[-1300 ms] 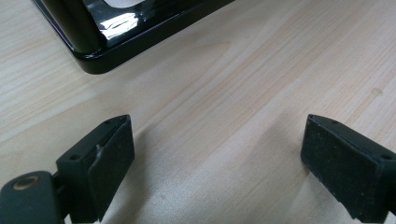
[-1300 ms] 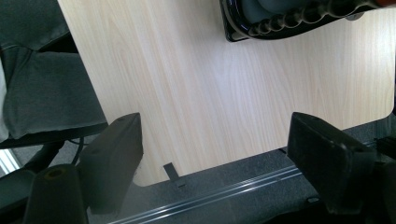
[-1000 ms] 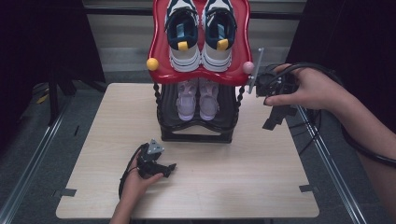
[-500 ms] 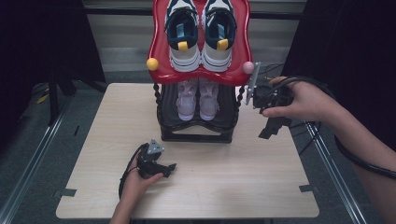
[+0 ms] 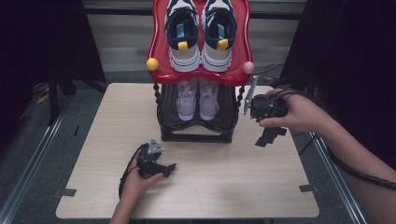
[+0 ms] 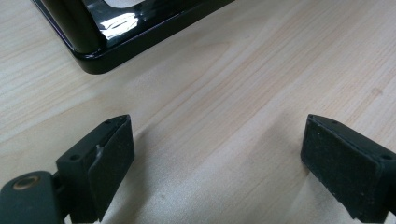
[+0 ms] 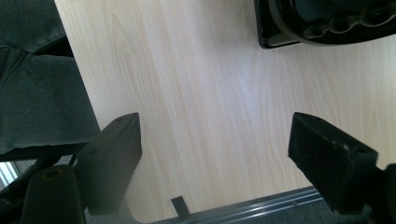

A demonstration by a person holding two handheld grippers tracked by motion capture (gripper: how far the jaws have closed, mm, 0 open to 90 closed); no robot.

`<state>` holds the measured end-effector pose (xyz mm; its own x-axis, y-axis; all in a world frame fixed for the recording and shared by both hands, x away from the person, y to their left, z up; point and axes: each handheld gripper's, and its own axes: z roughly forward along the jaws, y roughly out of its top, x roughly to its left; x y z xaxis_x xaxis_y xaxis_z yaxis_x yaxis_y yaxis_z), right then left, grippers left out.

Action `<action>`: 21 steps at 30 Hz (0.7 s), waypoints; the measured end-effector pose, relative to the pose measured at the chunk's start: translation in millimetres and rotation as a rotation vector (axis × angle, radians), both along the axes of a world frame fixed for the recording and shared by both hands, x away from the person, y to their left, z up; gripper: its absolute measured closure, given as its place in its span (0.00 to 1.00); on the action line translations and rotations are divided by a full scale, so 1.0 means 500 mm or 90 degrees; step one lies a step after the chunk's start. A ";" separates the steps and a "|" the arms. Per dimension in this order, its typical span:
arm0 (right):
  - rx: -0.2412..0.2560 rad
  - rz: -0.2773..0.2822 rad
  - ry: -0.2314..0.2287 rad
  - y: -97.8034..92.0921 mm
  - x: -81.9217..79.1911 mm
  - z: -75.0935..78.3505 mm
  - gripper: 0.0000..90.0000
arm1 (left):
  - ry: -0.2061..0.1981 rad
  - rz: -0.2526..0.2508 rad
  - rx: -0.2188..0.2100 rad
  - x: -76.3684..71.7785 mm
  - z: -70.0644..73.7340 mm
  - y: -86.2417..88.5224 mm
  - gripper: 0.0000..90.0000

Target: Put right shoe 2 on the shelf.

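Now right gripper (image 5: 267,135) nearer the shoe rack (image 5: 196,133) than before, jaws spread; left gripper (image 5: 163,169) likewise spread.

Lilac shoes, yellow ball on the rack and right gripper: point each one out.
lilac shoes (image 5: 198,99), high view, on the toe of the right shoe.
yellow ball (image 5: 152,64), high view, on its middle.
right gripper (image 5: 266,137), high view, between its jaws' tips.

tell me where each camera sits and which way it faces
High view: above the person's side, looking down on the pale wooden table and black two-tier shoe rack; both forearms, left gripper, right gripper.
Left gripper view: low over the table, open jaws toward the rack's base.
Right gripper view: looking down at the table edge, jaws open.
Shared: table, rack base.
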<state>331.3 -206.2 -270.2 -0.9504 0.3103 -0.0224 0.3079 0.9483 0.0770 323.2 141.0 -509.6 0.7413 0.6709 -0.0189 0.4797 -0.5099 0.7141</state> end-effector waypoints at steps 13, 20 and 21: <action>0.011 -0.003 0.021 -0.004 -0.001 -0.074 0.19 | 0.000 0.000 0.000 0.000 0.000 0.000 0.10; 0.006 -0.004 0.026 -0.009 -0.003 -0.107 0.19 | 0.000 0.000 0.000 0.000 0.000 0.000 0.10; 0.009 -0.006 0.027 -0.009 -0.003 -0.111 0.19 | 0.000 0.000 0.000 0.000 0.000 0.000 0.10</action>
